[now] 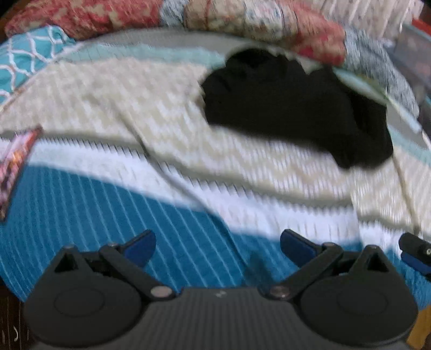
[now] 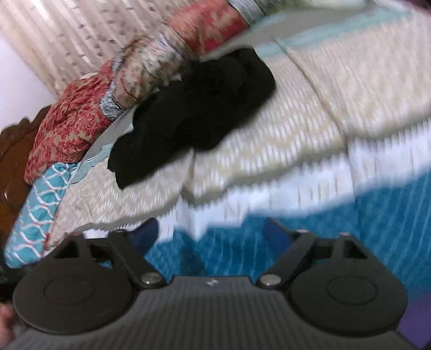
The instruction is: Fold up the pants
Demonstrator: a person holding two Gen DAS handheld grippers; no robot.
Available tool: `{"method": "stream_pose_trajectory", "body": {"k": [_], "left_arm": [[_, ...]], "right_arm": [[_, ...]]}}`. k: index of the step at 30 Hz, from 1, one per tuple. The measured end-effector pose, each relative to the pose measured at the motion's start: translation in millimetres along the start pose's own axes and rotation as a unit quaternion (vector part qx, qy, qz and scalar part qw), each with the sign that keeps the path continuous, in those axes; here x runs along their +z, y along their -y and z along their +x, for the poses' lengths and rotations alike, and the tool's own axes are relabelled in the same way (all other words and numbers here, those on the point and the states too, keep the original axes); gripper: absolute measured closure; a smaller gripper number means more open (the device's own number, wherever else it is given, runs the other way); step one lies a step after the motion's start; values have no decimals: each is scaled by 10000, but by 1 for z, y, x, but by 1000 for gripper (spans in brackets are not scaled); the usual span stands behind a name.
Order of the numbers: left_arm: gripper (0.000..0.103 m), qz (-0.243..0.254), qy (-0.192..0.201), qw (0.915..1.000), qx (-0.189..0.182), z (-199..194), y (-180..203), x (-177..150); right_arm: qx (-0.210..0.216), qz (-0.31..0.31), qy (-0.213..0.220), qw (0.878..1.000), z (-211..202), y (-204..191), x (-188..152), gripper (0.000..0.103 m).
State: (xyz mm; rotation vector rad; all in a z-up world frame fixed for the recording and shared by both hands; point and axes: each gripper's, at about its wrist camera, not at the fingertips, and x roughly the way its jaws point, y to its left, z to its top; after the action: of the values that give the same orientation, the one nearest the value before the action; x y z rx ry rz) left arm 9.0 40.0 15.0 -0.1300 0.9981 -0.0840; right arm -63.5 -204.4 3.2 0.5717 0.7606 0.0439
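Observation:
The black pants [image 1: 293, 105] lie bunched in a heap on the beige band of the bedspread, near the pillows; they also show in the right wrist view [image 2: 196, 113]. My left gripper [image 1: 218, 247] is open and empty, held above the blue band of the bedspread, well short of the pants. My right gripper [image 2: 211, 237] is open and empty too, above the blue band and short of the pants. A tip of the right gripper [image 1: 416, 250] shows at the right edge of the left wrist view. Both views are blurred.
The bedspread [image 1: 161, 193] has blue, white and beige bands. Red patterned pillows [image 1: 269, 24] and a teal lattice pillow [image 1: 24, 59] line the head of the bed. A flat printed packet [image 1: 16, 161] lies at the left. A dark wooden headboard [image 2: 13, 150] stands at the left.

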Motion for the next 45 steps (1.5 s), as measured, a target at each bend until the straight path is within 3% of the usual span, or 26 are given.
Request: {"method": "stream_pose_trajectory", "body": {"k": [3,6,9,10,13,15,17,19,20,21,22,23,24,28,31,32,34,35,37,38,39,41,43,45], "left_arm": [[7,-156,196,9997,-47,4,-14,27],[16,-228,303,9992,-93,6,-29,41],[17,-271,368,9987,-226,12,-45,53],[17,-285,424,9984,-248,14,-48,56],[17,-216,521,9982,-223,19,-57,59],[17,-178,534,9981,-241,21,-64,58],[17,-86,547,9980,-291,23,-70,57],[17,29,565,9979,-305,26,-72,58],[17,93,577,9978,-324,26,-73,58],[17,147,599,9975,-334,27,-74,60],[17,187,629,9973,-341,27,-74,61],[17,217,672,9969,-347,27,-74,62],[17,249,699,9966,-363,27,-74,65],[17,270,797,9956,-402,31,-73,77],[17,180,858,9952,-443,32,-71,86],[16,146,891,9948,-463,31,-72,87],[16,94,905,9947,-474,33,-73,88],[16,79,852,9953,-444,36,-73,88],[16,53,734,9964,-423,42,-71,90],[16,32,717,9964,-451,43,-71,90],[16,35,729,9961,-498,43,-69,91],[16,112,768,9954,-568,45,-65,94],[16,179,767,9947,-659,52,-58,100],[15,245,688,9938,-841,64,-47,106]], "right_arm": [[-1,-337,76,9994,13,-8,23,39],[18,-673,63,9977,34,-20,43,41],[200,-1403,-19,9899,59,-47,57,40],[258,-1767,-73,9839,70,-60,61,39],[266,-2574,-143,9658,108,-92,72,22],[206,-3026,-154,9528,133,-104,76,19],[71,-3655,-138,9307,156,-119,72,17],[-100,-4335,-249,9007,184,-131,66,17],[-139,-4618,-353,8862,192,-131,61,29],[-154,-4826,-442,8746,199,-131,60,89],[-149,-4957,-632,8660,206,-132,59,94],[-152,-4936,-713,8667,207,-133,66,100],[-29,-4845,-582,8728,204,-136,77,101],[-12,-4585,469,8874,183,-168,147,101],[-44,-4197,840,9037,174,-184,207,100],[-38,-4211,882,9027,173,-186,218,101],[-270,-4387,1313,8886,171,-187,240,101],[-565,-4248,1434,8921,174,-182,251,101],[-1123,-3328,1433,9253,184,-156,296,101],[-1369,-2974,1419,9342,188,-144,310,100],[-1443,-2704,1341,9424,187,-132,319,98],[-1037,-2312,1118,9609,174,-112,319,95],[-596,-2288,1038,9661,147,-92,302,87],[-485,-2390,1055,9641,120,-72,273,46]]}}
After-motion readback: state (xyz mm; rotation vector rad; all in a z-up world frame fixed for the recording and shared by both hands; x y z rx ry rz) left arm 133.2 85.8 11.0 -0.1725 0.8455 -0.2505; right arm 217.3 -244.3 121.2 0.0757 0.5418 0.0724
